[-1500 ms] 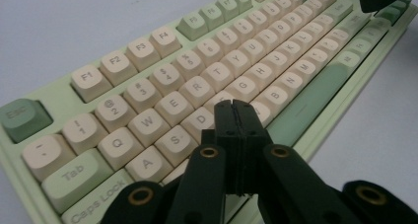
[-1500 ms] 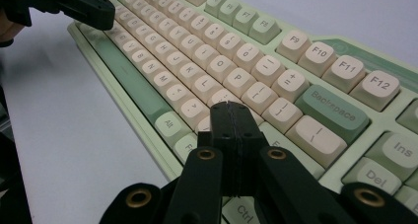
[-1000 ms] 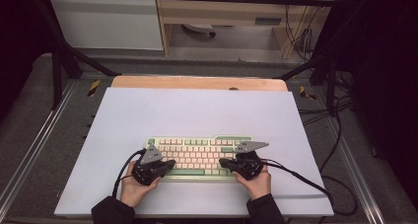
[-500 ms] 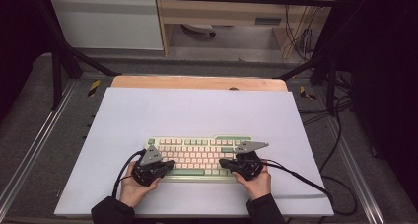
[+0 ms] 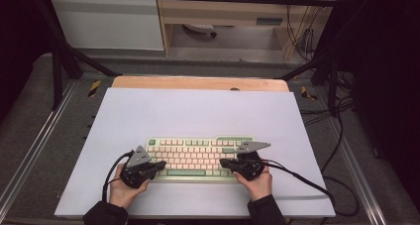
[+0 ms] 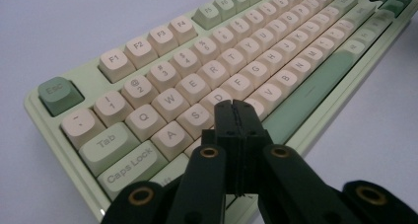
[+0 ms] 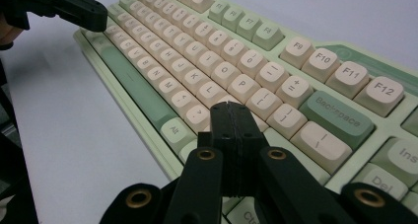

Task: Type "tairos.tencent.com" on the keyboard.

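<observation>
Lying across the near half of the white table mat (image 5: 198, 111) is a pale green keyboard with cream keys (image 5: 198, 153), its long side parallel to the near edge, and both grippers sit over its front rows. The left gripper (image 5: 159, 165) is clenched with nothing between its jaws; in the left gripper view (image 6: 235, 105) its closed tips hover over the home row near the S, D and X keys, just behind the green space bar (image 6: 315, 86). The right gripper (image 5: 224, 163) is clenched and empty too; in the right gripper view (image 7: 230, 108) its tips sit over the keys to the right of the L, near the Alt key (image 7: 173, 129) and below the Backspace key (image 7: 335, 114). Whether either tip actually presses a key cannot be told. The two tips point toward each other, well apart.
</observation>
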`<state>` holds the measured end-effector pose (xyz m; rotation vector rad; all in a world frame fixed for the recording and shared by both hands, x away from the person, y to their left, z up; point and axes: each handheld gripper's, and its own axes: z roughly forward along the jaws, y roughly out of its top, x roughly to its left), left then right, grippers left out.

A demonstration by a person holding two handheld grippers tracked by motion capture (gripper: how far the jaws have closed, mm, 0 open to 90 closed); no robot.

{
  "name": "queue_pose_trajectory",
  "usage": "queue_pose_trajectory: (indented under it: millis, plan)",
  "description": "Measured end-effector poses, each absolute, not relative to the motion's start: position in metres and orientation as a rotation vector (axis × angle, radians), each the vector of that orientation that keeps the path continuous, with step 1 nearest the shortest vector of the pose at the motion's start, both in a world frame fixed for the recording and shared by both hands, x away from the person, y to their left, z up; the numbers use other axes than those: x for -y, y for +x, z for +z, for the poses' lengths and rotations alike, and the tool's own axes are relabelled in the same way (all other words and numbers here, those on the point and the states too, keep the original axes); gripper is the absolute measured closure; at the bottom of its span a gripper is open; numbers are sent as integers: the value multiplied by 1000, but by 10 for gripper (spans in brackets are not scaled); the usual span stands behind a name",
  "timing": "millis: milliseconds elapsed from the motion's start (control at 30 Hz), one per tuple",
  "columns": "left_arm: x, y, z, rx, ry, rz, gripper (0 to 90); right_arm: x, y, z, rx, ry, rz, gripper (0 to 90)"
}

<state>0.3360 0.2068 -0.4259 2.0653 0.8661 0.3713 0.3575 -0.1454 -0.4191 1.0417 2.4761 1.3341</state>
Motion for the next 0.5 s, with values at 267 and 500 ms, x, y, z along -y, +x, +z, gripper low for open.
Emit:
queue_pose_trajectory:
  millis: [267, 500]
  plan:
    - [-211, 336, -427, -881, 2060, 367, 900, 137, 359, -417, -2481, 1035, 1336, 900]
    - [-213, 336, -427, -885, 2056, 364, 900, 127, 364, -414, -2471, 1037, 1341, 900]
